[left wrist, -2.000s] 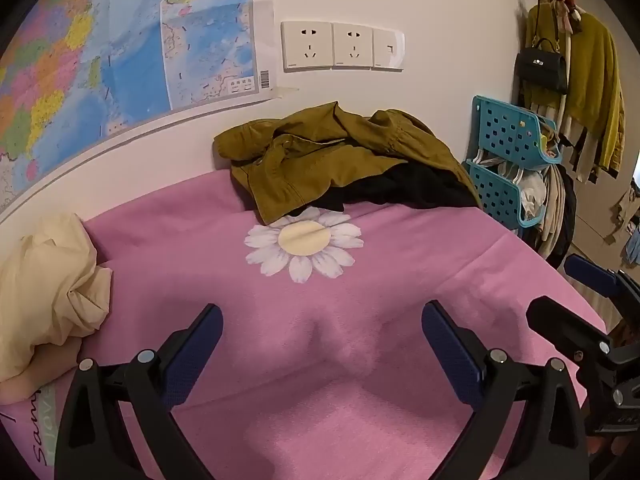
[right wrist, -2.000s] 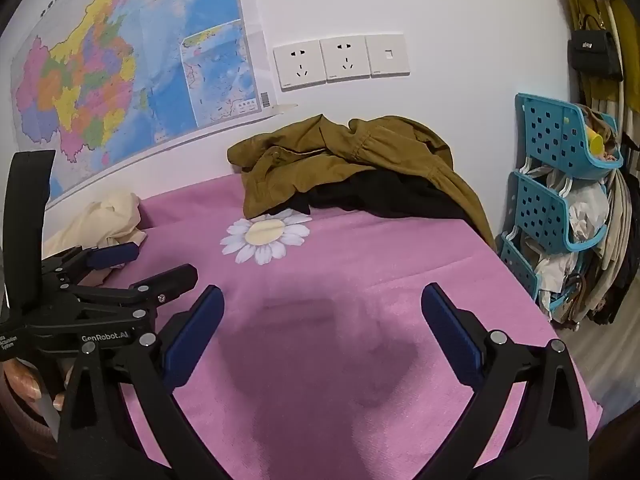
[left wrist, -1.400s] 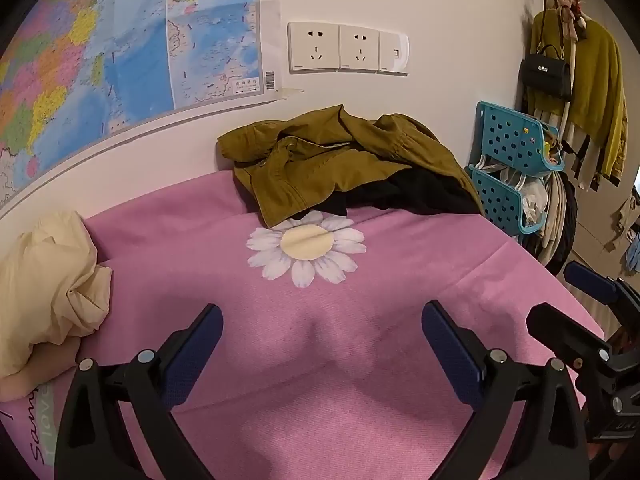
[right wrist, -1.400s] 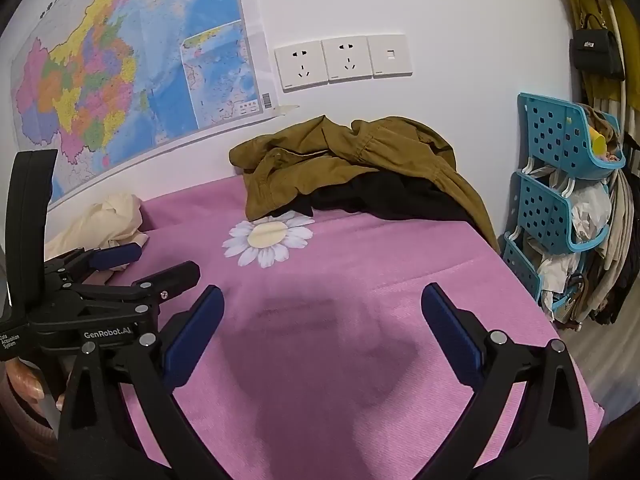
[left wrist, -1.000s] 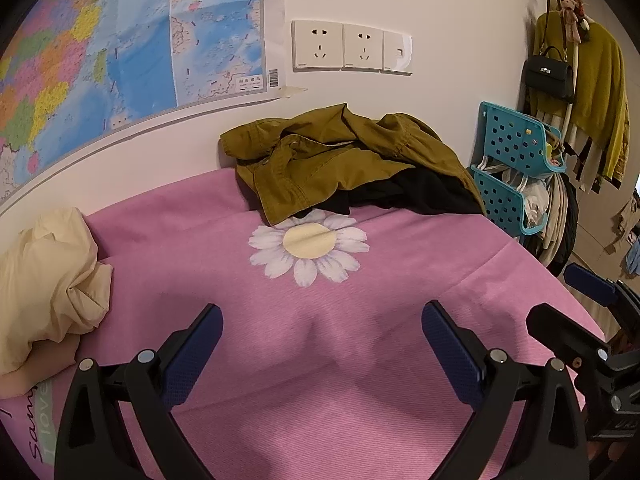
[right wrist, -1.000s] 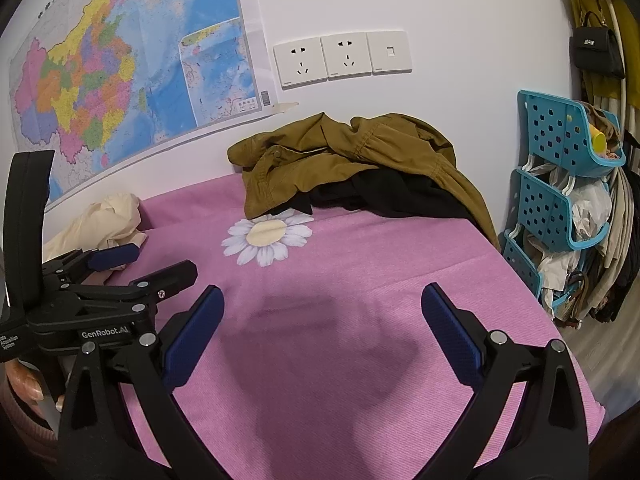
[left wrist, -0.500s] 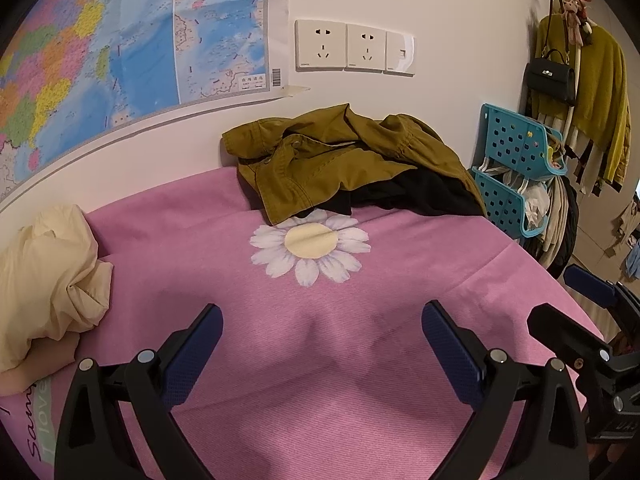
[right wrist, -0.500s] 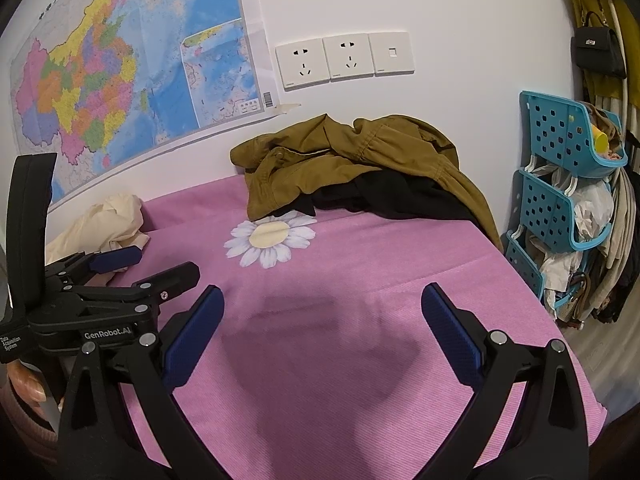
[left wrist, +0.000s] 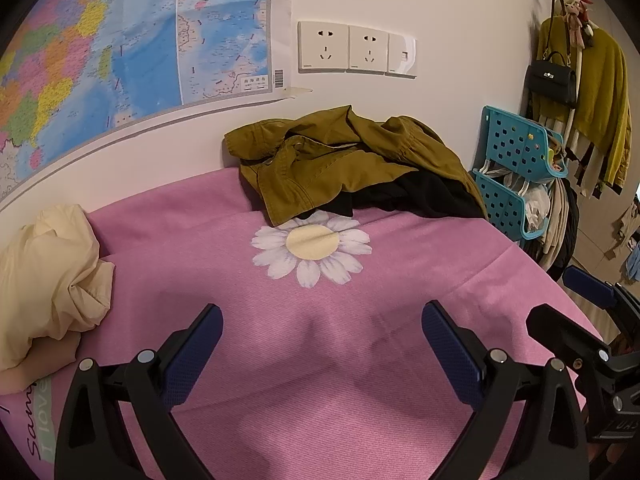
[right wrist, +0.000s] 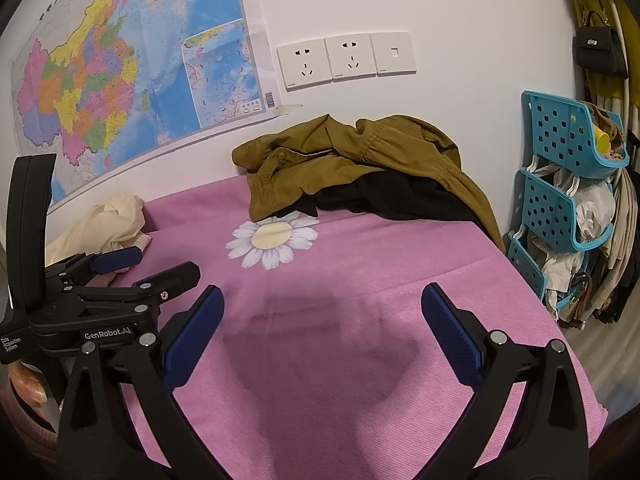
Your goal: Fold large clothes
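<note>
The left claw point(left wrist: 320, 344) hangs with its blue pads spread wide and nothing between them, above the bare pink bedspread point(left wrist: 320, 400). The right claw point(right wrist: 320, 332) is just as wide apart and grips nothing, low over the same cover. The olive jacket point(left wrist: 340, 164) lies crumpled against the wall at twelve o'clock from both claws, well apart from them, piled on a black garment point(left wrist: 424, 196). A printed daisy point(left wrist: 310, 248) sits between the claws and the jacket. A cream garment point(left wrist: 48, 276) is bunched at nine o'clock in the left wrist view. A teal rack point(right wrist: 568, 184) stands at three o'clock.
</note>
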Demonstrator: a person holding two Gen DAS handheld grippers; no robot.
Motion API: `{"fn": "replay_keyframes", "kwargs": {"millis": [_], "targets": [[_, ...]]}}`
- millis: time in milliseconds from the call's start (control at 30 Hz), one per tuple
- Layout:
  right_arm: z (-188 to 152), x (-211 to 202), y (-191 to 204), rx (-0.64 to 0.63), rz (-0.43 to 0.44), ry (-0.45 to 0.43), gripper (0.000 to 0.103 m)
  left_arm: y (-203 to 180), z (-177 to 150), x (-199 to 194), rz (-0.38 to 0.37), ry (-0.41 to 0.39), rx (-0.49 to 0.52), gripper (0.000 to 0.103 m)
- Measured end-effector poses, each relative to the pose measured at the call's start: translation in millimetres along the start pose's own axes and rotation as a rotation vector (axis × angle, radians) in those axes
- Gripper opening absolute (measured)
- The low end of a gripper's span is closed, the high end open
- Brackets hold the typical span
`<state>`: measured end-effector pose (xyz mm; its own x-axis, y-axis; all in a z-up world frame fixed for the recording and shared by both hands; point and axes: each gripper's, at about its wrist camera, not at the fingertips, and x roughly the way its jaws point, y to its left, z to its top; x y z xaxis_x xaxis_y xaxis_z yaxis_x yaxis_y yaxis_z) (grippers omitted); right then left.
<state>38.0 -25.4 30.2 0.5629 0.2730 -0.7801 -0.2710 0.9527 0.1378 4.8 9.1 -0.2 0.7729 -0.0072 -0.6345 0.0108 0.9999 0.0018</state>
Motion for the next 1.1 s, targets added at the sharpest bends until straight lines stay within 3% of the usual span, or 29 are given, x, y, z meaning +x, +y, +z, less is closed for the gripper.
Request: {"fn": "replay_keyframes", "kwargs": {"millis": [1100], "targets": [[1.3, 4.2, 6.2, -0.008, 0.007, 0.004, 0.097, 2.6, 0.5, -0.9, -0.002, 0.0, -0.011, 0.096]]}}
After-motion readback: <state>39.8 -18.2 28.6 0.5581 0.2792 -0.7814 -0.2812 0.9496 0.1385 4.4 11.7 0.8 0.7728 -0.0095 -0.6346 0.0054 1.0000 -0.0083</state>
